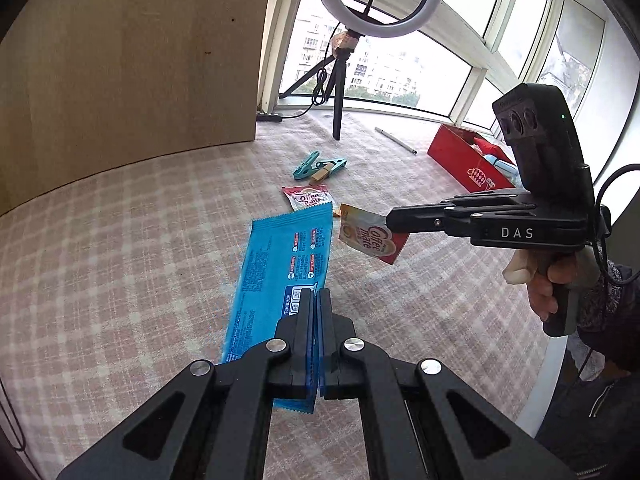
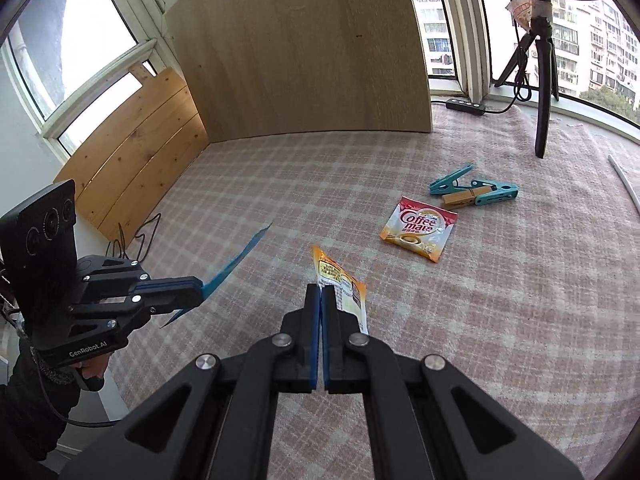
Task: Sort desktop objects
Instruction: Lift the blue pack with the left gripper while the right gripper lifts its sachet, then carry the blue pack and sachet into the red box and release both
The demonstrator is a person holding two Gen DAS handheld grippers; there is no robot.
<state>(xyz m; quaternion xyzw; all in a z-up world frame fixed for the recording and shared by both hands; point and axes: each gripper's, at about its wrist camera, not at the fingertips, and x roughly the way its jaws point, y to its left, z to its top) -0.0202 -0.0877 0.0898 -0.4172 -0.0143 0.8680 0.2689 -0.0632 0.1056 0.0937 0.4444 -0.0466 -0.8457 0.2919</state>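
My left gripper is shut on a long blue wipes packet and holds it above the checked tablecloth; edge-on, the packet also shows in the right wrist view, held by the left gripper. My right gripper is shut on a Coffee-mate sachet, lifted off the cloth. In the left wrist view the right gripper holds that sachet beside the blue packet. A second Coffee-mate sachet lies flat on the cloth.
Two teal clips and a wooden clothespin lie beyond the sachet. A red box with items stands at the right. A ring-light tripod, a power strip, a white pen and a wooden board stand at the back.
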